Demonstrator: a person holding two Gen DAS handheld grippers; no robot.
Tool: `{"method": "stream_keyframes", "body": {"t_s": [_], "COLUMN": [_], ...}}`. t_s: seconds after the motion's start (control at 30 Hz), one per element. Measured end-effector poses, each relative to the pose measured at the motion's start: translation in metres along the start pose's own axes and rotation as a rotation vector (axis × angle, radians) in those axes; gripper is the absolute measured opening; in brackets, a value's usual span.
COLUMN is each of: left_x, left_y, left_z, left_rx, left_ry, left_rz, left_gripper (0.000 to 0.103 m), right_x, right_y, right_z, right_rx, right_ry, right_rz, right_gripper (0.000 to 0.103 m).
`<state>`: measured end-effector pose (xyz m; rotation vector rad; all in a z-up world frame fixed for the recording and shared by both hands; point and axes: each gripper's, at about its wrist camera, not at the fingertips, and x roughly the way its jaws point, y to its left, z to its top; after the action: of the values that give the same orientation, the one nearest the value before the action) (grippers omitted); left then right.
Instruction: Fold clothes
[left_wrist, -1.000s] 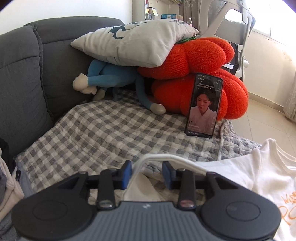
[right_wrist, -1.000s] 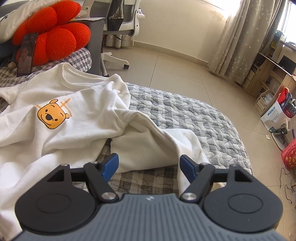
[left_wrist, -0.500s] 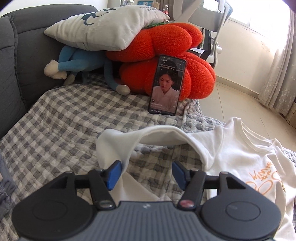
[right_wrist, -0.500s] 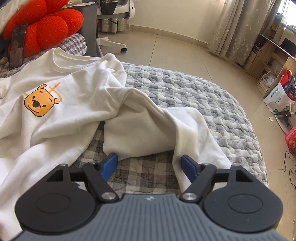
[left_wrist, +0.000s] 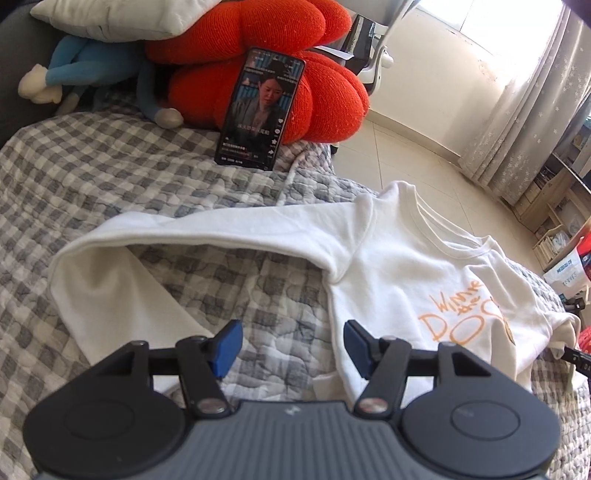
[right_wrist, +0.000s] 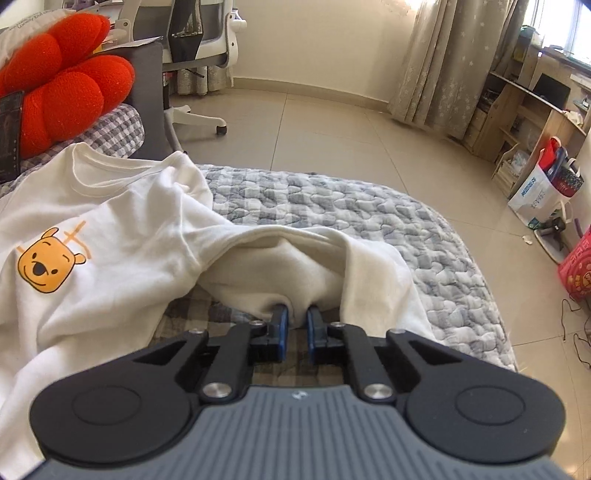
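White fleece sweatshirt | right claw pinches sleeve | left claw wide, empty

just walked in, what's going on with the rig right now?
A person with a gripper in each hand is folding a white sweatshirt spread on a checked quilt over a sofa. The right gripper is shut on the edge of one sleeve, which is bunched up around its fingertips. The left gripper is open and holds nothing; it sits over the quilt between the other sleeve and the shirt's body. A phone leans on an orange cushion behind.
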<state>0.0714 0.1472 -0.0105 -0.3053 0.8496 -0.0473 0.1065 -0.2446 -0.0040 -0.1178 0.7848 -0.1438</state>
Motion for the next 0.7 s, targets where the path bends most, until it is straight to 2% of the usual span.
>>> {"method": "stream_keyframes", "body": {"t_s": [0.2,0.37,0.53,0.7], "left_x": [0.012,0.025,0.041,0.047], "left_y": [0.002,0.002,0.004,0.004], "left_z": [0.0,0.007,0.016,0.024], "left_rx": [-0.044,-0.048,-0.072,-0.085], "left_ry": [0.029,0.026,0.01,0.021], "left_rz": [-0.049,-0.063,-0.092,-0.101], "left_gripper": [0.061,0.061,0.061,0.061], "right_x": [0.02,0.045,0.058,0.049], "right_y": [-0.015,-0.028,-0.03,-0.032], "right_z": [0.022,0.035,0.035,0.034], "right_rx": [0.005,0.082,0.113,0.133], "right_ry": [-0.074,-0.067,-0.061,-0.025], "right_rz": [-0.128,-0.155,-0.14,-0.088], "right_gripper": [0.01,0.01,0.01,0.02]}}
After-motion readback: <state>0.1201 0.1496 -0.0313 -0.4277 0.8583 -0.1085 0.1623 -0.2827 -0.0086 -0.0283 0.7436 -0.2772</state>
